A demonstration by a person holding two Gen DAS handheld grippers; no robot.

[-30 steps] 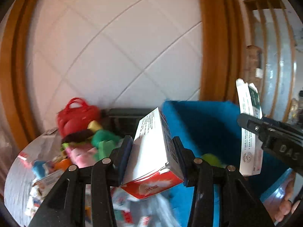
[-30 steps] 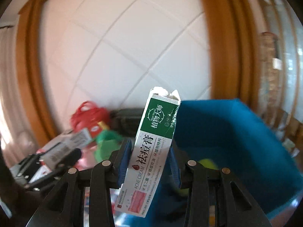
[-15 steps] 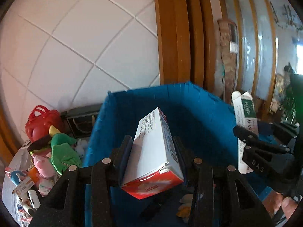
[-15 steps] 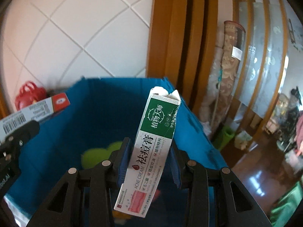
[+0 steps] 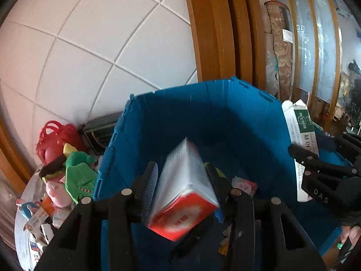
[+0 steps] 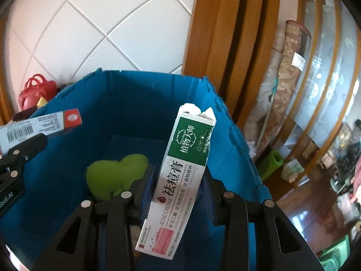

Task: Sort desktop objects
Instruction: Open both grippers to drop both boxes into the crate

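My left gripper (image 5: 181,180) is shut on a white box with a red end (image 5: 180,194). The box looks blurred and hangs over the inside of the open blue bin (image 5: 203,85). My right gripper (image 6: 176,180) is shut on a tall white and green acne cream carton (image 6: 180,171), which stands upright over the same bin (image 6: 146,74). The two grippers sit side by side. The right gripper (image 5: 315,155) with its carton (image 5: 301,135) shows at the right edge of the left wrist view. The left gripper (image 6: 22,149) and its box (image 6: 40,124) show at the left edge of the right wrist view.
A green soft toy (image 6: 117,174) and a pink packet (image 5: 244,184) lie in the bin. Left of the bin, a round table carries a red toy basket (image 5: 54,135), a green plush (image 5: 79,171), a black device (image 5: 101,131) and small packets. A tiled wall, a wooden frame and a rolled carpet (image 6: 288,79) stand behind.
Both grippers swung right from over the table clutter to over the blue bin and sank a little toward it. Each still grips its box, and the left one now looks blurred.
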